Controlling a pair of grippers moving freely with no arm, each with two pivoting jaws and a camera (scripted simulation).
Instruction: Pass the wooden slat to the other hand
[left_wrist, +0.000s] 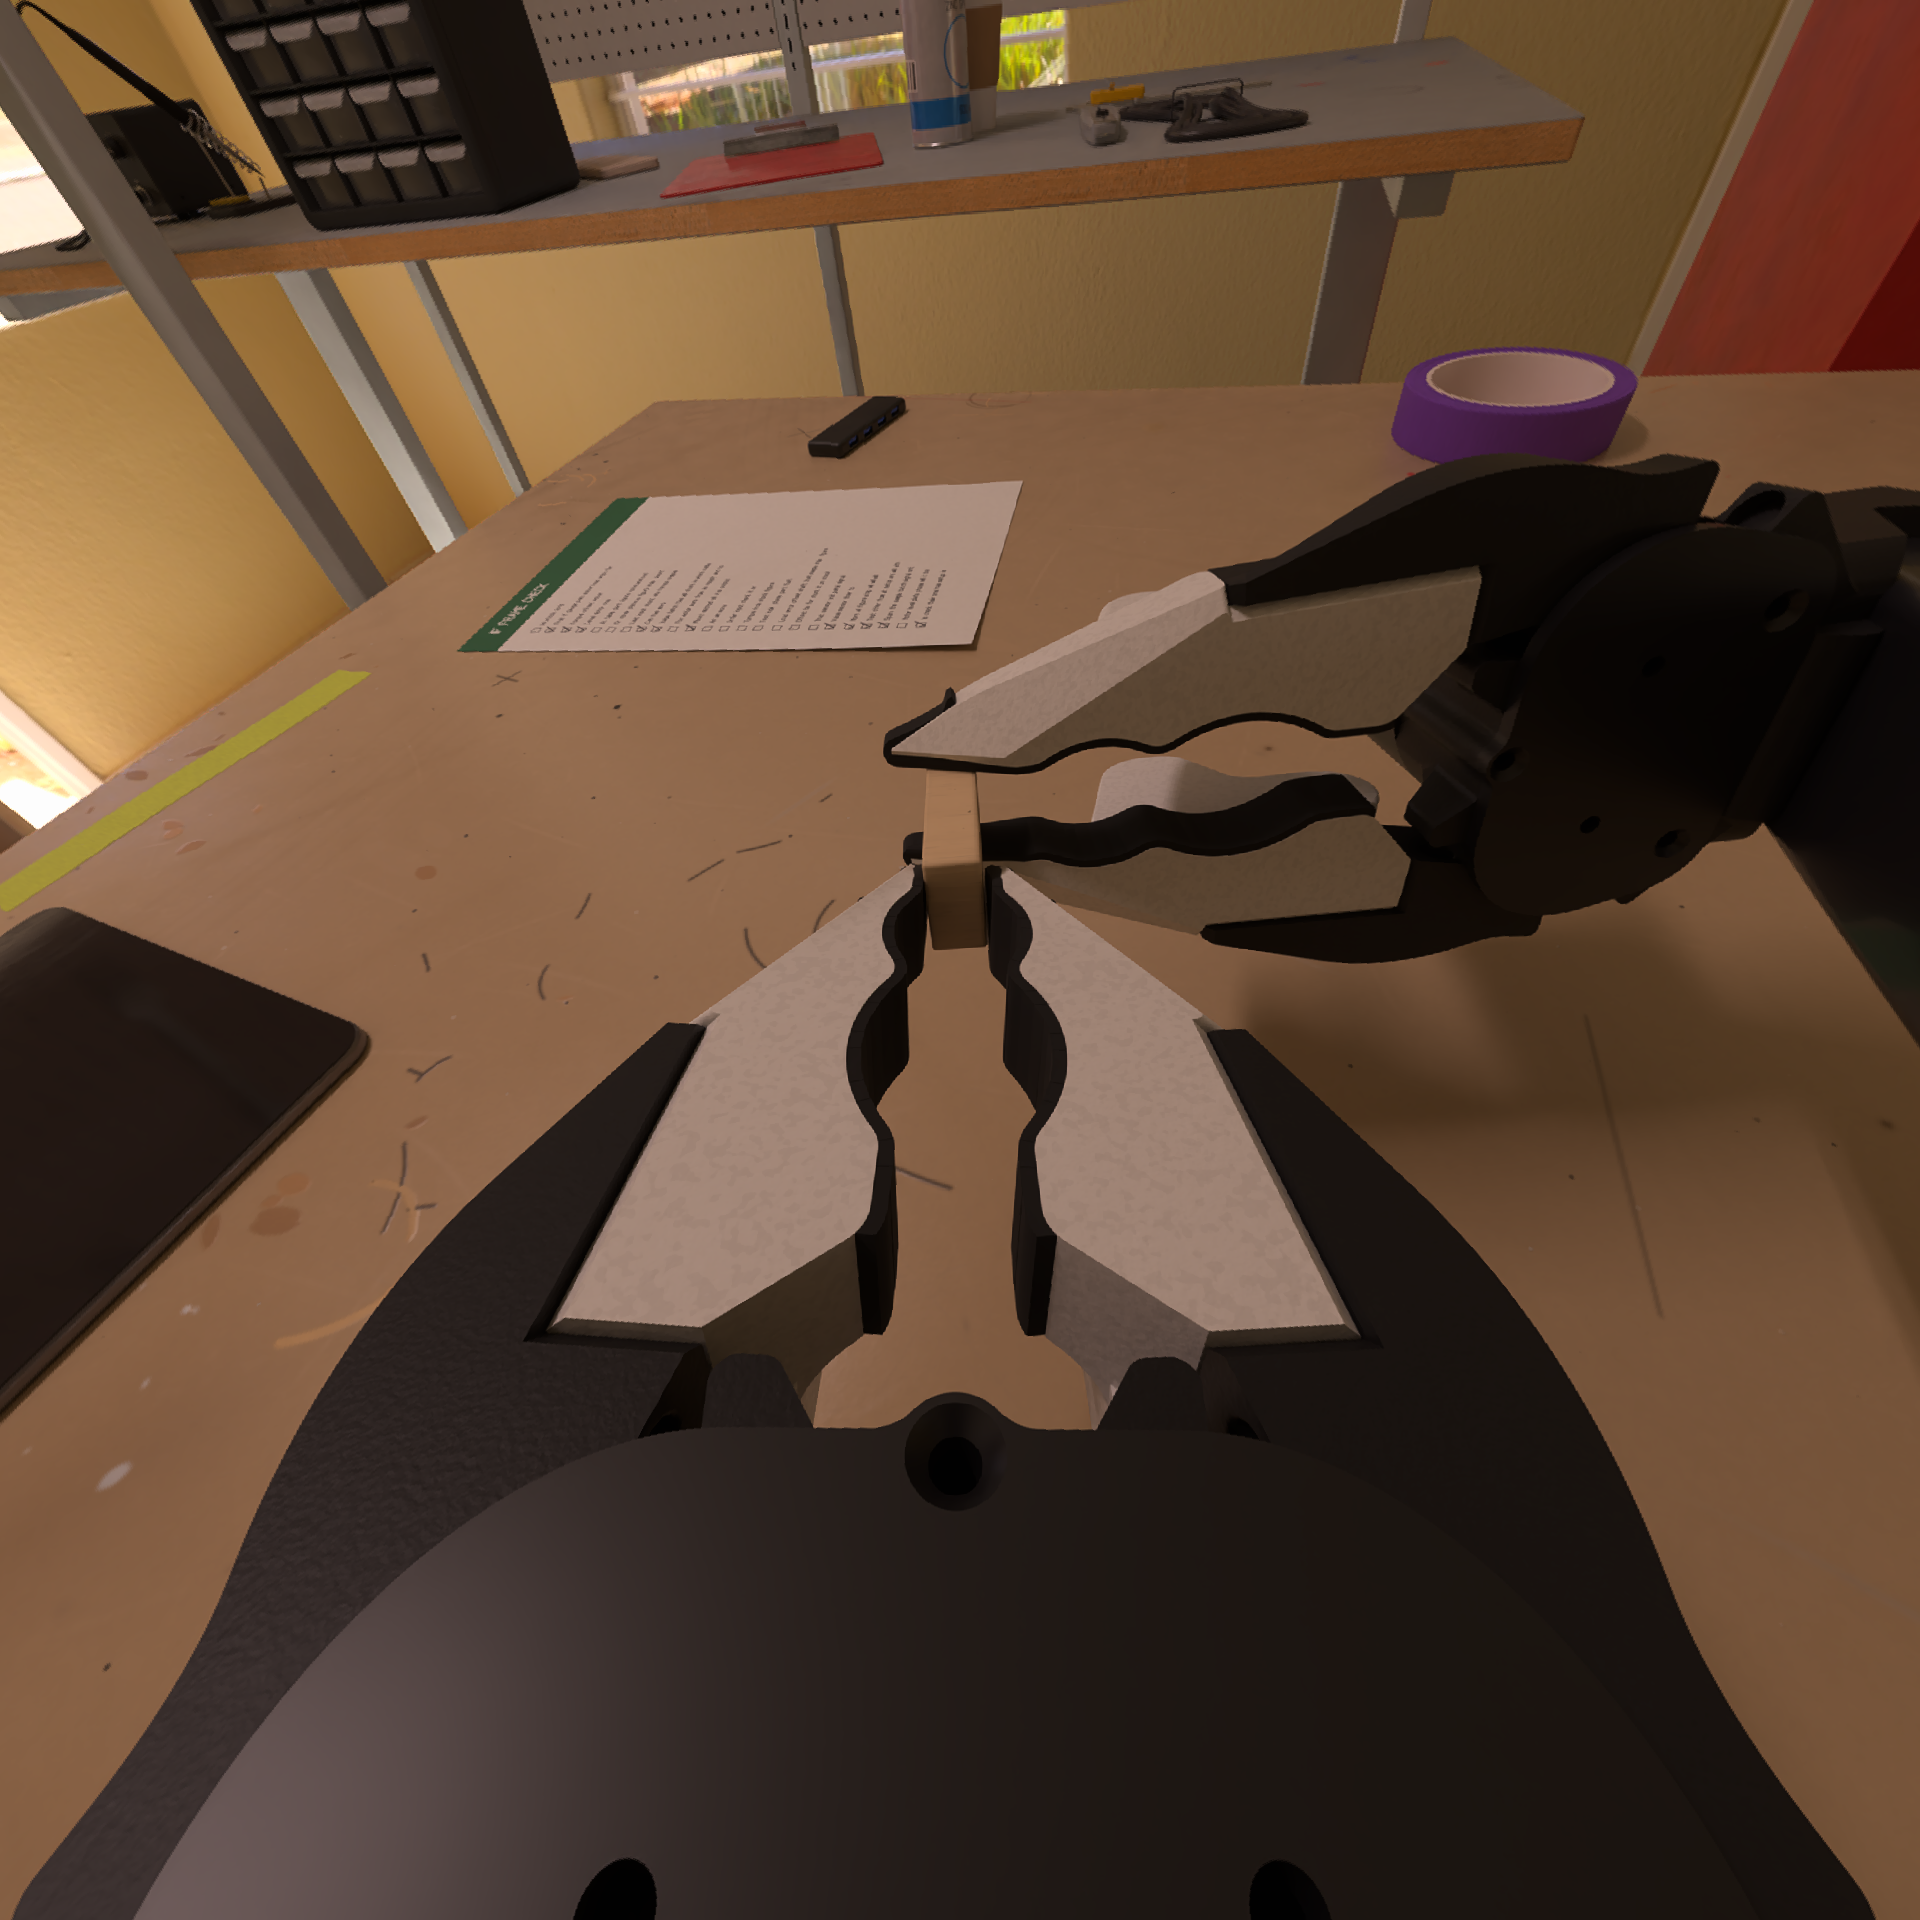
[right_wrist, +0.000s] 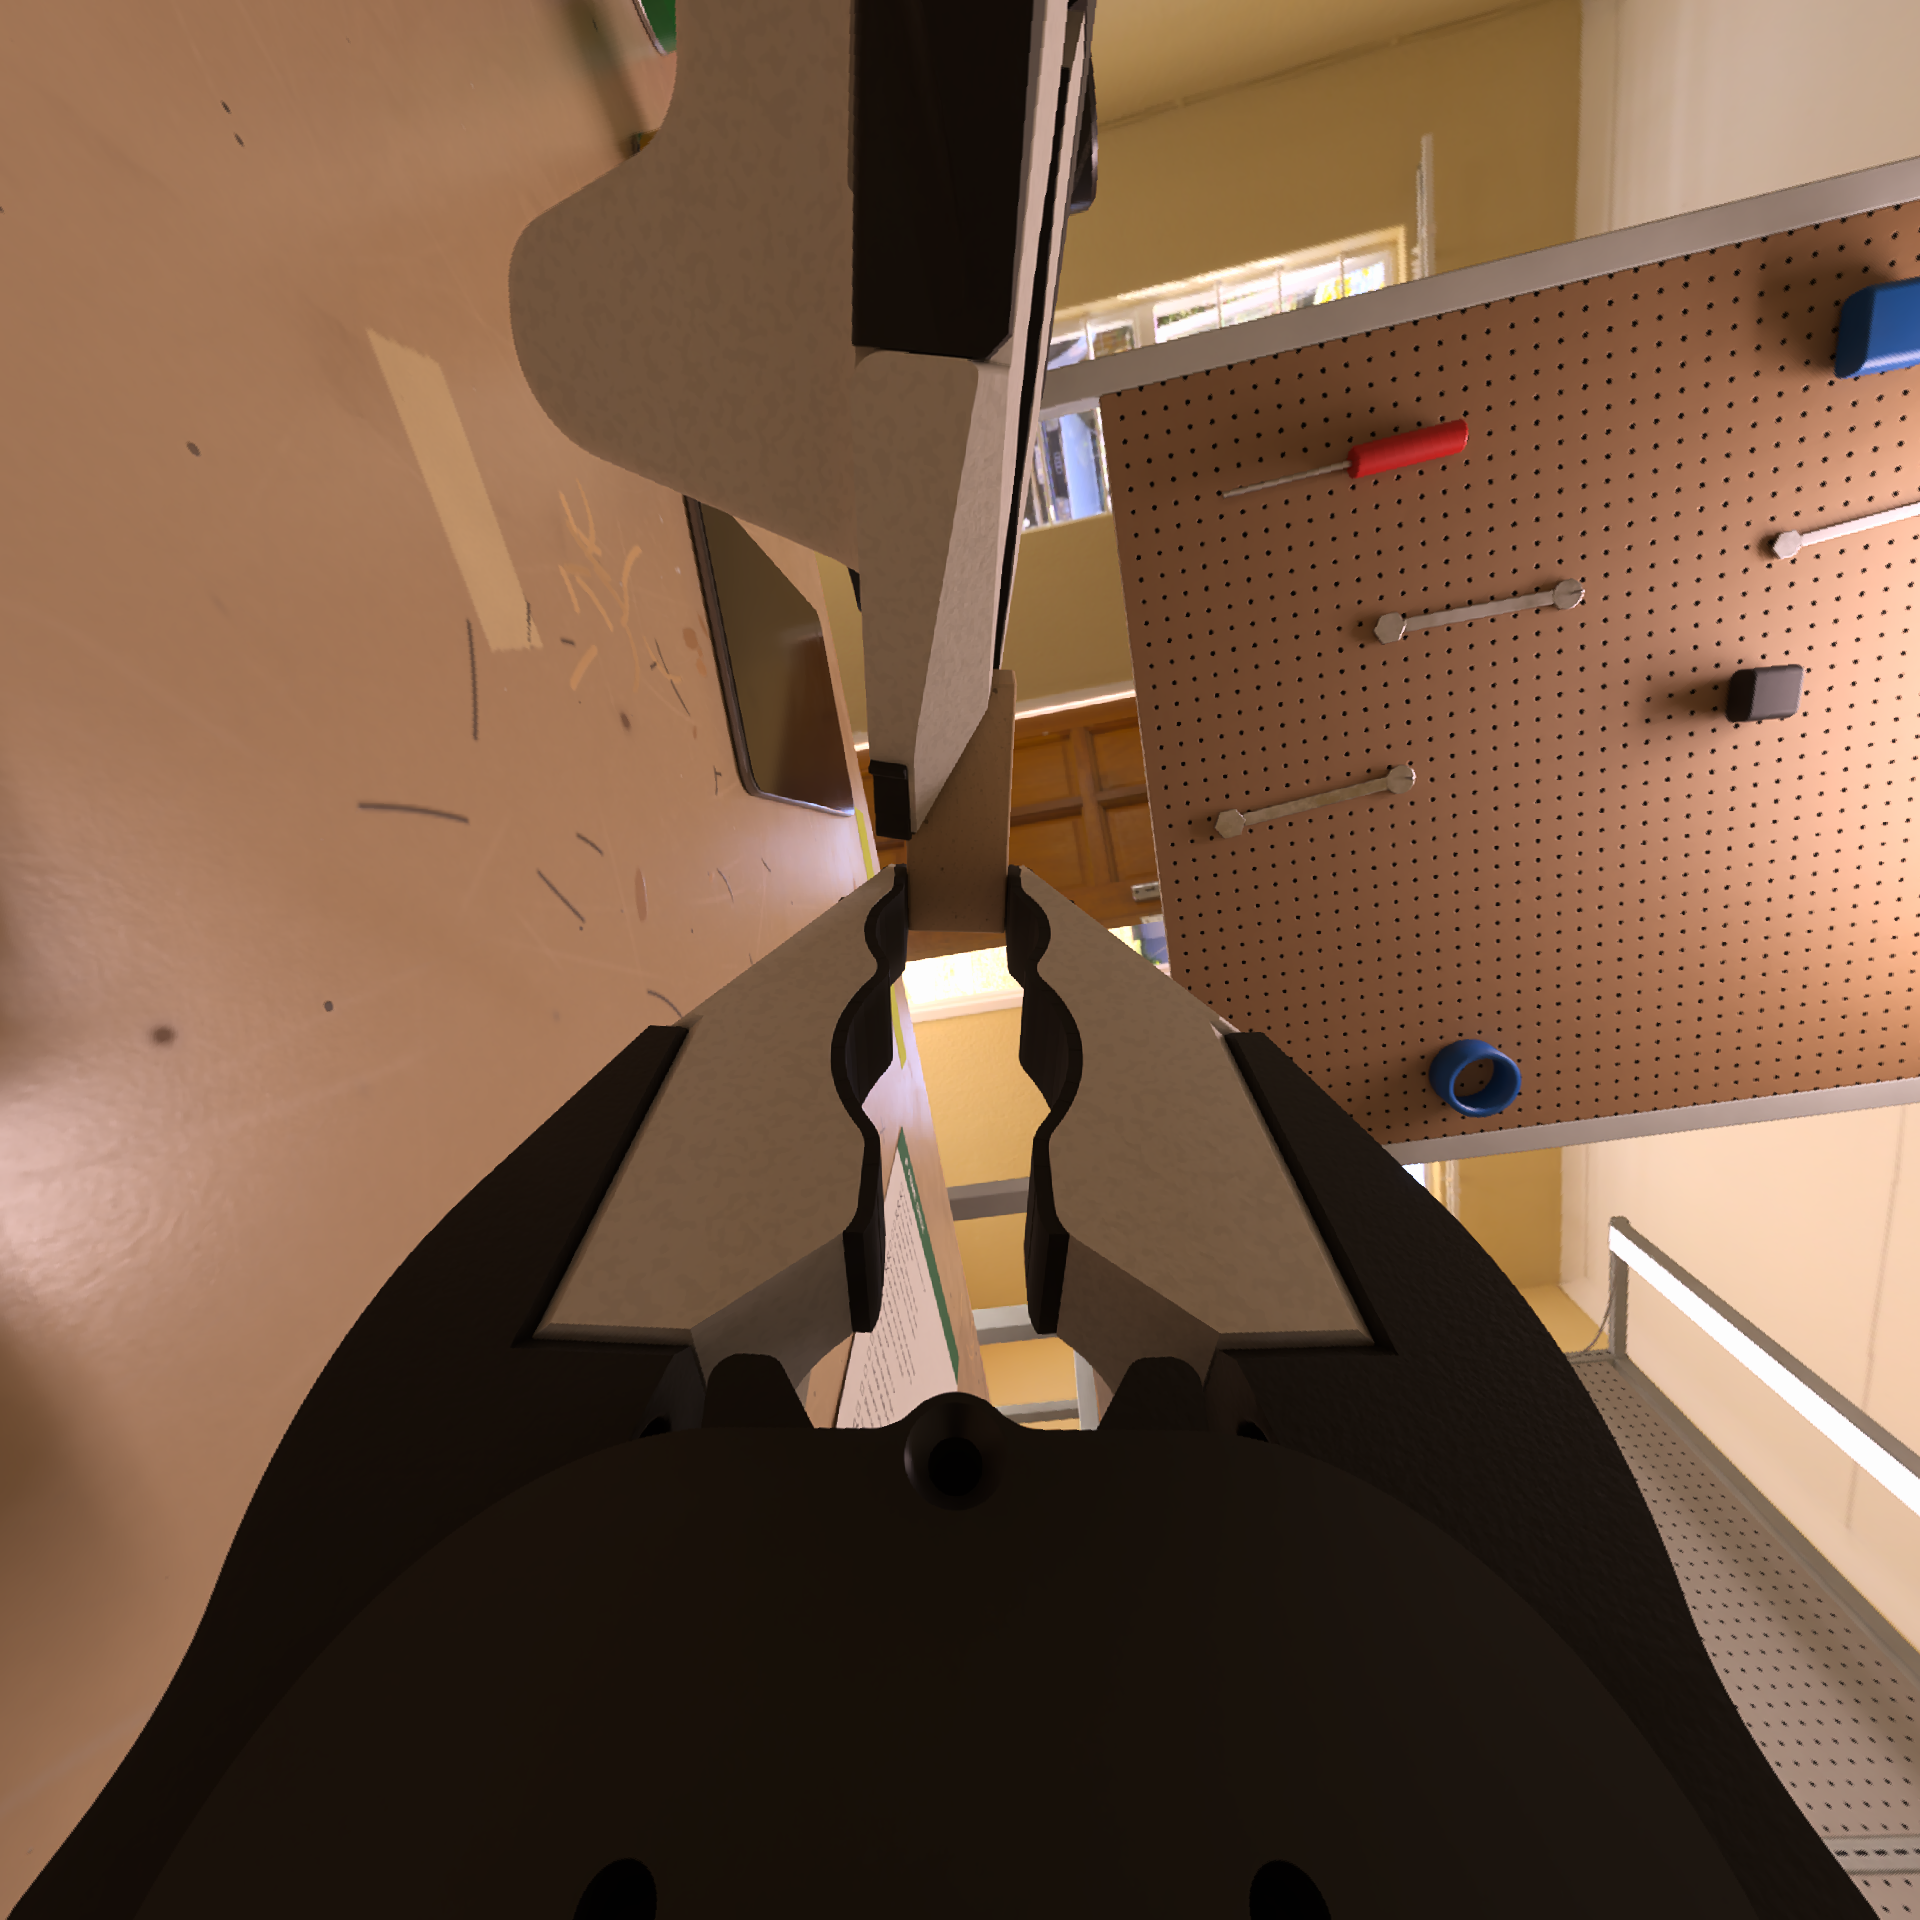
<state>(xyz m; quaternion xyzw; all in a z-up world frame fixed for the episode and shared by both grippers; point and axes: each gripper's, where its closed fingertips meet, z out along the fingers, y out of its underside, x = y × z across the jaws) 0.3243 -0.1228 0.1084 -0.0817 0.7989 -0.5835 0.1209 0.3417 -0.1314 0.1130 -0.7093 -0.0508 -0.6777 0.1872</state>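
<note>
The wooden slat (left_wrist: 954, 883) is a short pale strip held above the table (left_wrist: 1351, 1143). My left gripper (left_wrist: 954, 899) is shut on its near end, with both fingertips pressed against its sides. My right gripper (left_wrist: 920, 800) reaches in from the right, one finger above the slat and one below. In the right wrist view the right gripper (right_wrist: 958, 899) pinches the slat (right_wrist: 971, 831) between its fingertips. The left gripper's finger (right_wrist: 925, 623) comes down from the top onto the same slat. Both grippers hold it at once.
On the table lie a printed sheet (left_wrist: 758, 571), a purple tape roll (left_wrist: 1512, 405), a black USB hub (left_wrist: 857, 424), a black tablet (left_wrist: 135, 1112) and a yellow-green tape strip (left_wrist: 187, 784). A shelf (left_wrist: 935, 197) stands behind. A pegboard (right_wrist: 1558, 727) holds tools.
</note>
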